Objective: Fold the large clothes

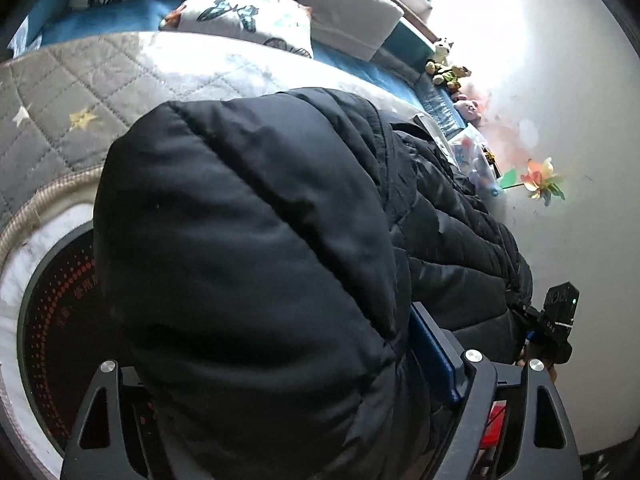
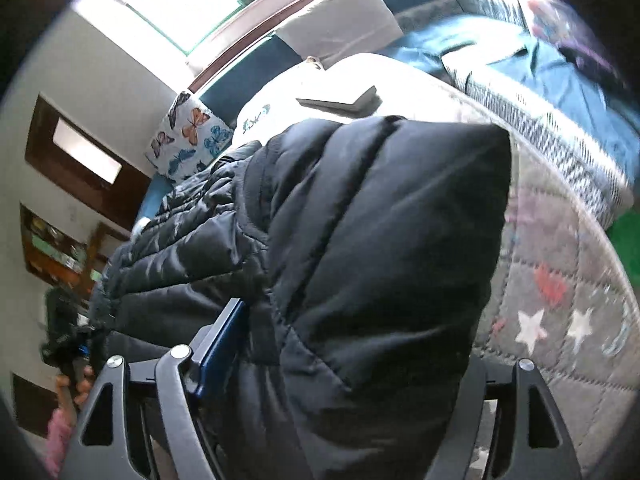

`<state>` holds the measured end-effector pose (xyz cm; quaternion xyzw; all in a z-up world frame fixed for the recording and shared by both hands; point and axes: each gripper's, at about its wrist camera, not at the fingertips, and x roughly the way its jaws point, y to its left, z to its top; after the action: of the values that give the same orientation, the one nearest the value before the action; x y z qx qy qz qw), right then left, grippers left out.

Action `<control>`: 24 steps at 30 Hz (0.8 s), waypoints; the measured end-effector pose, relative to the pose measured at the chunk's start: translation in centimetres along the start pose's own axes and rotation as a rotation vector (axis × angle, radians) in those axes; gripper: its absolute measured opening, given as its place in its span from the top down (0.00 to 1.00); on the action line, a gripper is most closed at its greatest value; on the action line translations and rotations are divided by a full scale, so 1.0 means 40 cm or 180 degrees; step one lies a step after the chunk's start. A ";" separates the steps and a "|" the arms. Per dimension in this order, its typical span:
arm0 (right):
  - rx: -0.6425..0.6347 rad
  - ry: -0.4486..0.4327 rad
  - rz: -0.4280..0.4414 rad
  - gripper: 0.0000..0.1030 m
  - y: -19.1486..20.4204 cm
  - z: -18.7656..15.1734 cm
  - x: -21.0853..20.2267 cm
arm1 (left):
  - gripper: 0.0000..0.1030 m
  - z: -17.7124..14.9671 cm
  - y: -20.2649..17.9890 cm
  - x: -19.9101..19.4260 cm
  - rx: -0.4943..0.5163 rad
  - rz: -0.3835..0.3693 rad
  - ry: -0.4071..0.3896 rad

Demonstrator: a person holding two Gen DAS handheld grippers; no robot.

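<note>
A black quilted puffer jacket point(image 1: 260, 240) fills both views, held up over the bed. My left gripper point(image 1: 416, 344) is shut on a thick fold of it; one blue-padded finger point(image 1: 434, 356) shows against the fabric, the other is hidden under the jacket. My right gripper point(image 2: 256, 340) is likewise shut on the jacket point(image 2: 380, 240), with one blue pad point(image 2: 222, 344) pressed to it. The right gripper also shows in the left wrist view point(image 1: 556, 320) at the jacket's far edge; the left one shows dimly in the right wrist view point(image 2: 68, 340).
Below lies a grey star-patterned quilt point(image 1: 60, 120) on a bed with butterfly pillows point(image 1: 240, 16) and a grey cushion point(image 1: 352, 20). A round dark rug point(image 1: 60, 320) shows at left. Plush toys point(image 1: 444, 64) and a paper pinwheel point(image 1: 540, 180) stand by the white wall.
</note>
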<state>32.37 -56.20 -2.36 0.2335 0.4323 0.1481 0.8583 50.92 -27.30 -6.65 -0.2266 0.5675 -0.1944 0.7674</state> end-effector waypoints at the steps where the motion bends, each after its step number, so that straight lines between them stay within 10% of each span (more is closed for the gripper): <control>1: 0.0006 0.0015 -0.0009 0.20 -0.007 0.006 -0.011 | 0.13 0.014 0.006 0.002 -0.0014 -0.0005 0.0011; 11: -0.0472 -0.0460 -0.0857 0.19 0.081 0.038 -0.185 | 0.13 0.030 0.053 -0.206 0.0044 0.0100 -0.0520; 19: -0.0945 -0.0374 -0.0506 0.19 0.234 0.069 -0.081 | 0.13 -0.047 0.004 -0.382 0.0424 0.0366 -0.1063; 24: -0.0964 -0.0155 -0.0313 0.34 0.282 0.090 0.035 | 0.18 -0.059 -0.080 -0.403 0.0723 0.0035 -0.0885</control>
<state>35.51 -46.99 4.52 0.0835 0.3949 0.1637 0.9002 43.99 -21.26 7.18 -0.1600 0.4316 -0.2198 0.8601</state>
